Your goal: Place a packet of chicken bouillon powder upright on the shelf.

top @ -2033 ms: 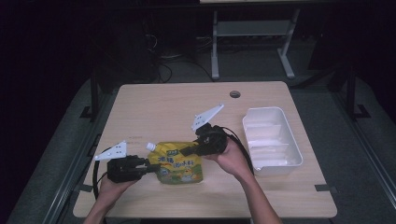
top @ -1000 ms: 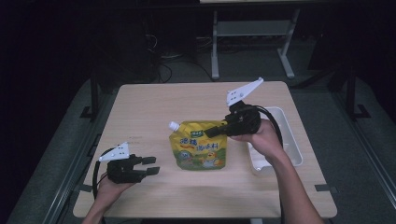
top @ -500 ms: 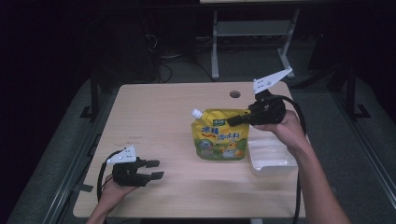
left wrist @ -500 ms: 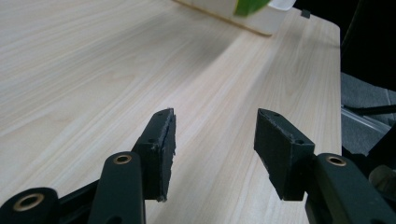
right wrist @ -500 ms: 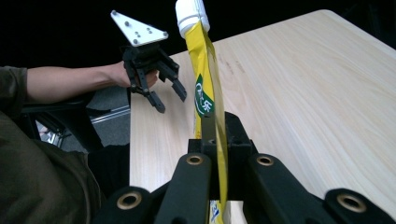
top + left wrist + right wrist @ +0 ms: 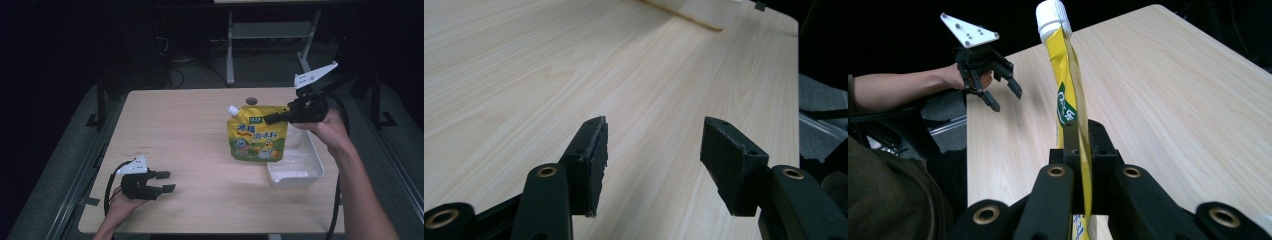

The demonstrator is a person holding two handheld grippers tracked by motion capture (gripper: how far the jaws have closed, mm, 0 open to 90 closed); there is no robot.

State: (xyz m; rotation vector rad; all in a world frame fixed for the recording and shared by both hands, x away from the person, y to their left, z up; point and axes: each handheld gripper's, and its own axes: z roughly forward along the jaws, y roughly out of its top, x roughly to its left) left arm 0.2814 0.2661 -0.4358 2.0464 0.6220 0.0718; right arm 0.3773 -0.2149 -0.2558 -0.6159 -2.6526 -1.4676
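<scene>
Glossy yellow spouted pouch (image 6: 257, 135) between right gripper's (image 6: 272, 118) jaws

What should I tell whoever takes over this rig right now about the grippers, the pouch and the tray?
Right gripper: shut on the top edge of the yellow spouted pouch, which hangs in the air at the white tray's left rim.
Left gripper: open, holding nothing, low over the wooden table at its near left corner.
Done: pouch picked up and carried to the tray.
Left: probably lower the pouch into the tray and release it.
</scene>
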